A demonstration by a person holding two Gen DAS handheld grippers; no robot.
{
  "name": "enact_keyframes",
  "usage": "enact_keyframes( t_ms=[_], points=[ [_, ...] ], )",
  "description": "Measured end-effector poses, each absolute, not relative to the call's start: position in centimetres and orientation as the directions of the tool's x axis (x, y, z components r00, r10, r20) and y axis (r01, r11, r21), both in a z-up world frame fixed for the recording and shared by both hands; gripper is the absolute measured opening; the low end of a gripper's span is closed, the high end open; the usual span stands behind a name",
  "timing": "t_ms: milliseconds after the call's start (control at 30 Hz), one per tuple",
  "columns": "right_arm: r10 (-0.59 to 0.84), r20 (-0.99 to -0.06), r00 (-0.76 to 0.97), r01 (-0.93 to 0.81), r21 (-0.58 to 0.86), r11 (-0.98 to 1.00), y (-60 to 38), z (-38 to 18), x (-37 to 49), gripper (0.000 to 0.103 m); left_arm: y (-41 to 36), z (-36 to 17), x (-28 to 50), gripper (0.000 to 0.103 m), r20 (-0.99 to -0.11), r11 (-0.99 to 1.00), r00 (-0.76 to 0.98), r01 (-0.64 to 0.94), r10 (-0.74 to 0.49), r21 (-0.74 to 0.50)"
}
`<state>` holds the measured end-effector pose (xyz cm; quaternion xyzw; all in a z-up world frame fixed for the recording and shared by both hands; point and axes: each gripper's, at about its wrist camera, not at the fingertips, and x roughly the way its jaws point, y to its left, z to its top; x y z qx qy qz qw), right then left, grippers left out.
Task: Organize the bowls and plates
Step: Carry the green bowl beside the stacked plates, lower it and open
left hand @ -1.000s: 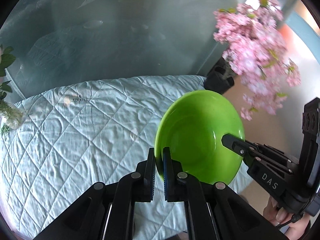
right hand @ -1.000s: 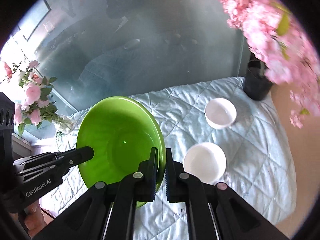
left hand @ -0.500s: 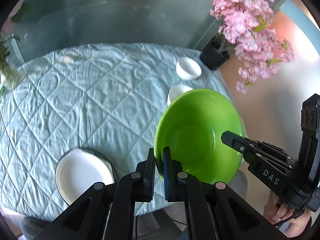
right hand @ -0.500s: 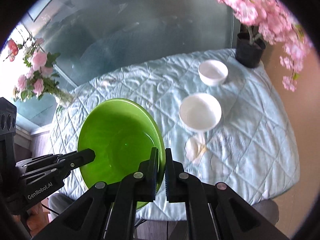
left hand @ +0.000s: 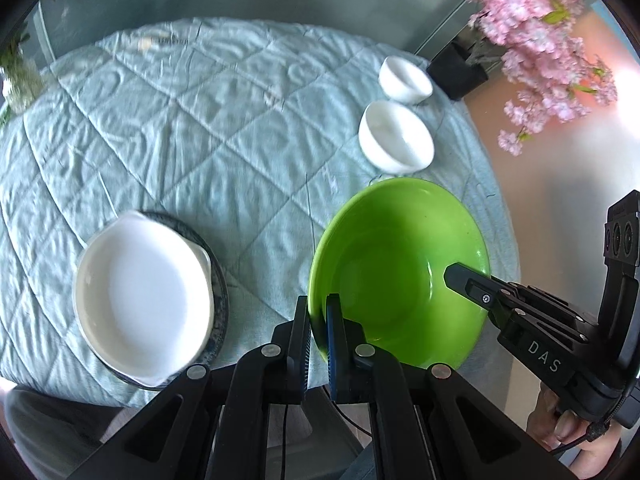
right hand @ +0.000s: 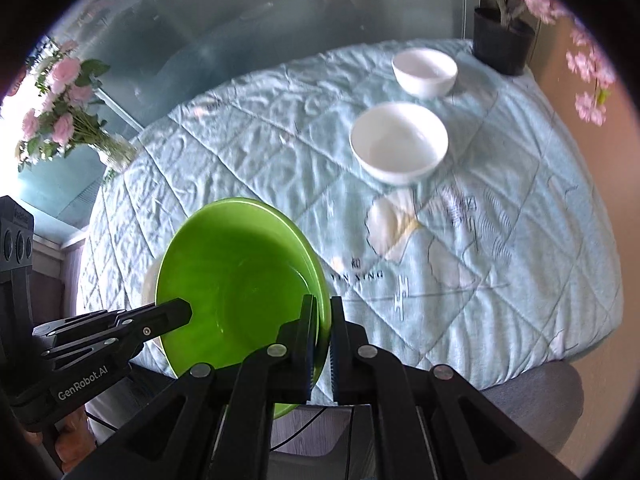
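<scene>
The left gripper (left hand: 318,316) has its jaws clamped on the near-left rim of the green bowl (left hand: 400,272), and the right gripper (right hand: 323,332) has its jaws clamped on the opposite rim of that same bowl (right hand: 236,284), so the green bowl hangs between the two, tilted, above the near edge of the bench (left hand: 200,120). In the left wrist view the right gripper's body reaches into the bowl from the right and carries the letters "DAS"; in the right wrist view the left gripper's body comes in from the left and reads "GenRobot.AI". To the left of the green bowl, on the quilted pale-blue cloth (right hand: 280,128) that covers the bench, a white handled dish (left hand: 140,300) sits on a dark-rimmed plate (left hand: 219,288). Beyond the green bowl stands a white bowl (right hand: 400,140), and farther off a second white bowl (right hand: 425,70), the two near each other but apart. The cloth bears a printed line drawing and the words "YIN XING" just right of the green bowl in the right wrist view. A black pot (right hand: 502,42) with pink blossoms (left hand: 536,32) stands past the far white bowl, and a vase of pink roses (right hand: 64,104) stands far left of the green bowl at the bench's edge.
</scene>
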<state>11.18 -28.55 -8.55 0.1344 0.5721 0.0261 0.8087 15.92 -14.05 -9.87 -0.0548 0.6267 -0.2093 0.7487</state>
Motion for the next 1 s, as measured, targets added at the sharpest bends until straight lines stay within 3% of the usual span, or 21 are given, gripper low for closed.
enact_keyframes(
  t_ms=[567, 1000],
  points=[
    [0.236, -0.947, 0.217, 0.155, 0.273, 0.950, -30.9, -16.9, 13.5, 0.005, -16.7, -19.3, 19.0, 0.003, -0.941, 0.930, 0.016, 0.164, -0.337, -0.330],
    [0.263, -0.938, 0.226, 0.170, 0.304, 0.937, -31.5, -18.2, 14.4, 0.008, -17.5, -20.3, 19.9, 0.004, -0.945, 0.930, 0.014, 0.180, -0.328, -0.320]
  ],
)
